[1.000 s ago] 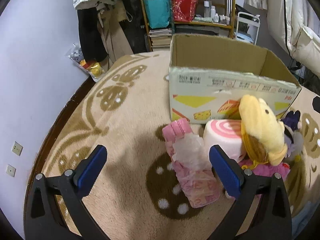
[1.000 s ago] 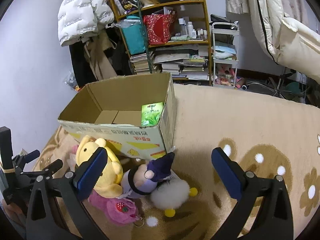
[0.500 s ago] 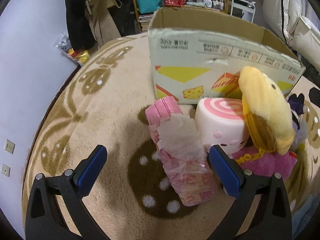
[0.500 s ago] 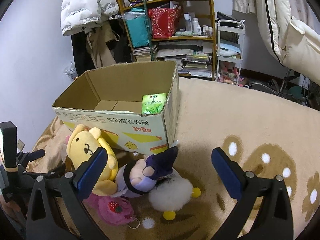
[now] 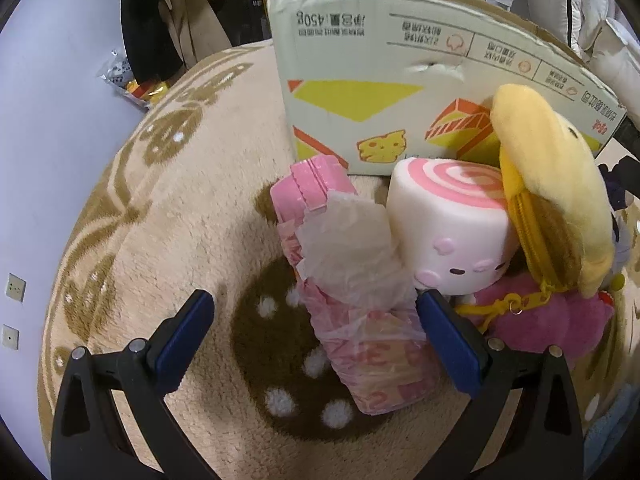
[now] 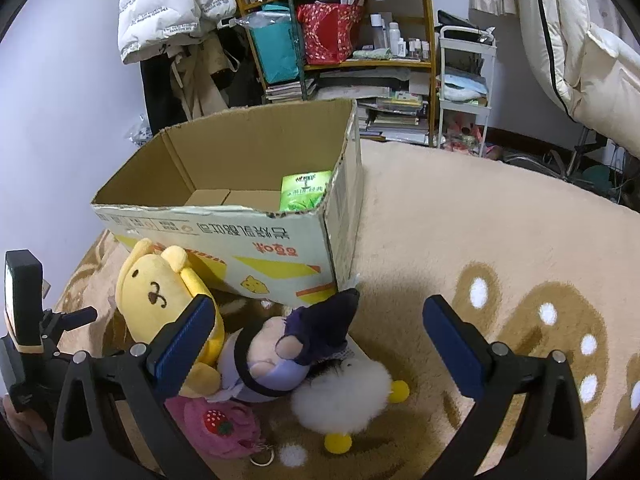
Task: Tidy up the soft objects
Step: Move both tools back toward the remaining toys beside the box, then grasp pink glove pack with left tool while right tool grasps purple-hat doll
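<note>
Jaws wide on left gripper (image 5: 314, 336) — straddling pink tissue pack (image 5: 360, 300), gripping nothing.

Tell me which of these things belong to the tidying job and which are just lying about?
Job:
cardboard box
pink tissue pack
swirl-topped squishy
yellow dog plush
witch-hat doll
white fluffy toy
pink strawberry pouch
green packet, already inside the box

Lying about:
shelf
white puffer jacket
white trolley

left gripper (image 5: 314, 336) nearer pink tissue pack (image 5: 352, 280)
</note>
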